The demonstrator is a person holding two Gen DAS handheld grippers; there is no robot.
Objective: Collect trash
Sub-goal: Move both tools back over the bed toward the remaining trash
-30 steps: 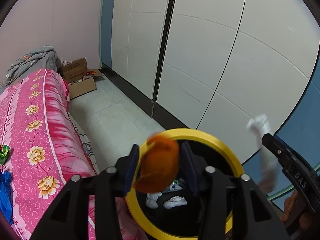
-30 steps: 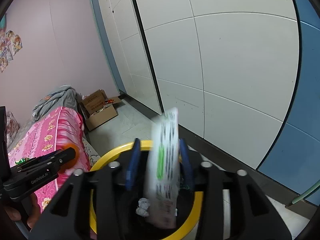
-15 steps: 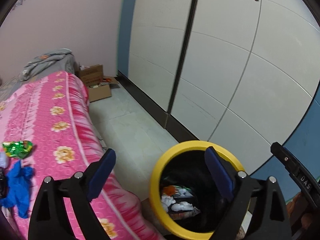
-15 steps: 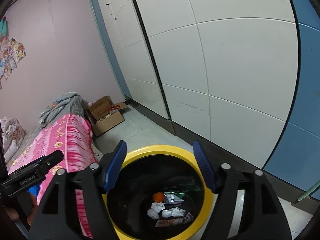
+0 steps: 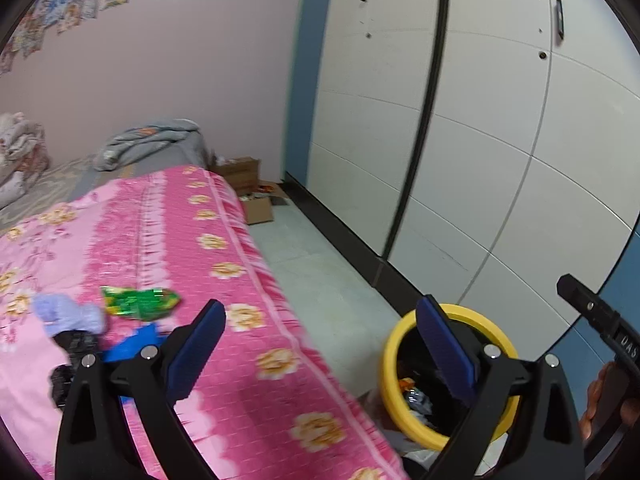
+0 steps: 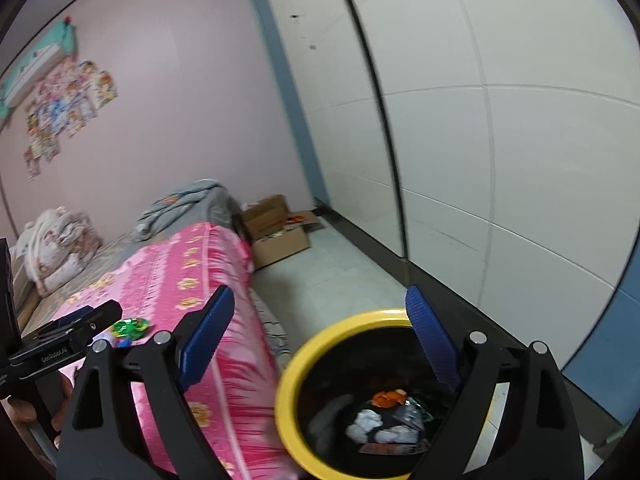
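Observation:
The black bin with a yellow rim (image 5: 480, 314) (image 6: 356, 318) stands on the floor beside the bed. Inside lie an orange peel (image 6: 387, 397), crumpled white paper (image 6: 367, 420) and a printed wrapper (image 6: 394, 448). My left gripper (image 5: 320, 348) hangs over the bed's edge, jaws opening, nothing between them. My right gripper (image 6: 318, 338) is above the bin's near rim, jaws also opening and empty. On the pink bedspread (image 5: 224, 280) lie a green wrapper (image 5: 140, 301) (image 6: 130, 326), a pale lilac wad (image 5: 68, 314), something blue (image 5: 136, 340) and a black item (image 5: 72, 346).
White wardrobe doors (image 5: 500, 140) line the right side of a narrow tiled floor strip (image 5: 320, 272). An open cardboard box (image 6: 276, 236) sits at the far end by the bed. Grey bedding (image 5: 152, 140) is piled at the head of the bed. A hand (image 5: 600, 396) holds the right gripper.
Both grippers let go over the bin: the orange peel and the white-green wrapper dropped in. Both jaws spread wide, and both hands rose and swung left toward the bed.

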